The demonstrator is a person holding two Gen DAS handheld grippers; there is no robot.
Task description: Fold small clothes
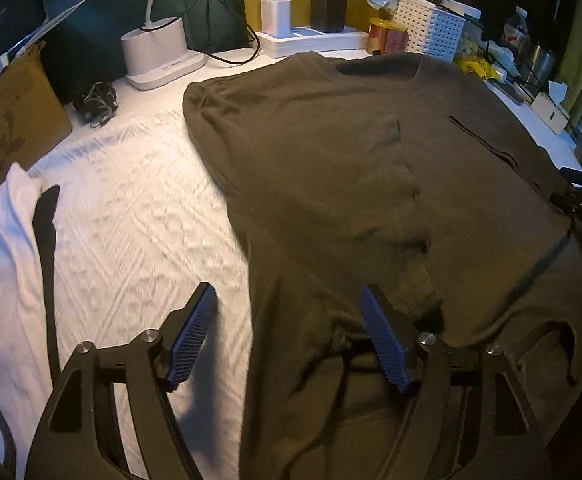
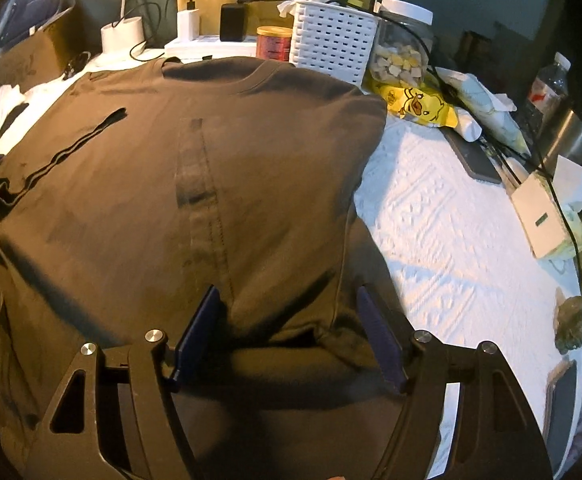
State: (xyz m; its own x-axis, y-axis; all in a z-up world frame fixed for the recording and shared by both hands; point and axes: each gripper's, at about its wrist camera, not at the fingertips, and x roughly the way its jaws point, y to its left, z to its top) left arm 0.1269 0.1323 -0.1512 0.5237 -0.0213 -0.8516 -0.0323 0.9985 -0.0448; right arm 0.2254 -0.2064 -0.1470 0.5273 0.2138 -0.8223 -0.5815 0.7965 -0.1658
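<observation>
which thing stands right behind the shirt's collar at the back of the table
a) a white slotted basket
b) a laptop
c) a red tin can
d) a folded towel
c: the red tin can stands just behind the olive shirt collar, with the white basket off to its right.
</observation>
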